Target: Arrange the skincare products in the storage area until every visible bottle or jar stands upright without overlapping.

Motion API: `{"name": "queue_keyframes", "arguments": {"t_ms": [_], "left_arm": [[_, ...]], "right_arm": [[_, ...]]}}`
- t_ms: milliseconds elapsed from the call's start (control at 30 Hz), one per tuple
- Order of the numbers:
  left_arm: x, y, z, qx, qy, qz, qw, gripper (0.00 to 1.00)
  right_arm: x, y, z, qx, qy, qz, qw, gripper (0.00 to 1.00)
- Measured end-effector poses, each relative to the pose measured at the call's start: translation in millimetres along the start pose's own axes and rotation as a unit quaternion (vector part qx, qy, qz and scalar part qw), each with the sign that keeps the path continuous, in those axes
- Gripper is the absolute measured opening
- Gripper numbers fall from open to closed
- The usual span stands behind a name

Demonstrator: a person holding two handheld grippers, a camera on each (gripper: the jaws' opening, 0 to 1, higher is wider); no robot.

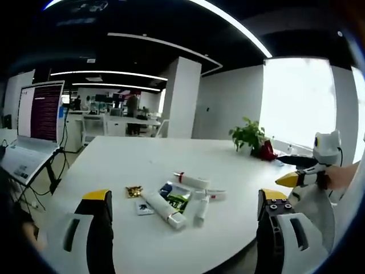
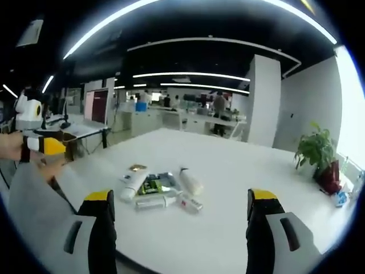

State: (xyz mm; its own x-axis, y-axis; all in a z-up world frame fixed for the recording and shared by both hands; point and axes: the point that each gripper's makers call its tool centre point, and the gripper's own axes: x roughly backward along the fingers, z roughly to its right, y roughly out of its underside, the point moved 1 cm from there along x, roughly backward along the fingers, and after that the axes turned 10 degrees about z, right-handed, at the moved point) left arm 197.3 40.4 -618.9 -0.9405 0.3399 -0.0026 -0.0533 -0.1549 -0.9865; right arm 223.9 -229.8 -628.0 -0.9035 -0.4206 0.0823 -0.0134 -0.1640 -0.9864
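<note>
Big white table (image 1: 142, 160), lots of bare top twd far edge & both sides. Skincare items lie in a loose cluster nr the near edge, all flat on their sides, some touching: long white tube (image 1: 164, 209), white bottle w/ red band (image 1: 191, 180), green-and-blue sachet (image 1: 175, 196), small gold packet (image 1: 134, 191). Potted green plant (image 1: 249, 136) by far right corner, well apart. Left gripper (image 1: 185, 212) jaws wide, holding nothing. Right gripper (image 2: 181, 206) jaws wide too, holding nothing.
</note>
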Motion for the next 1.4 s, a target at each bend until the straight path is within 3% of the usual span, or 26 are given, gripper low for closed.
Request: {"name": "queue_keyframes", "arguments": {"t_ms": [500, 733, 967, 1400], "left_arm": [[0, 3.6, -0.2, -0.012, 0.004, -0.009, 0.9999, 0.99], [2, 2.0, 11.1, -0.04, 0.028, -0.024, 0.9985, 0.99], [1, 5.5, 1.8, -0.02, 0.016, -0.023, 0.9994, 0.98], [2, 3.9, 1.9, -0.025, 0.017, -0.011, 0.9995, 0.96]], "right_arm": [[1, 1.1, -1, -0.001, -0.002, -0.007, 1.0, 0.95], [2, -2.3, -2, -0.006, -0.001, -0.016, 0.9998, 0.95], [3, -0.1, -3, -0.002, -0.003, -0.028, 0.9996, 0.94], [-10, -6.4, -21, 0.005, -0.032, -0.044, 0.9985, 0.91]]}}
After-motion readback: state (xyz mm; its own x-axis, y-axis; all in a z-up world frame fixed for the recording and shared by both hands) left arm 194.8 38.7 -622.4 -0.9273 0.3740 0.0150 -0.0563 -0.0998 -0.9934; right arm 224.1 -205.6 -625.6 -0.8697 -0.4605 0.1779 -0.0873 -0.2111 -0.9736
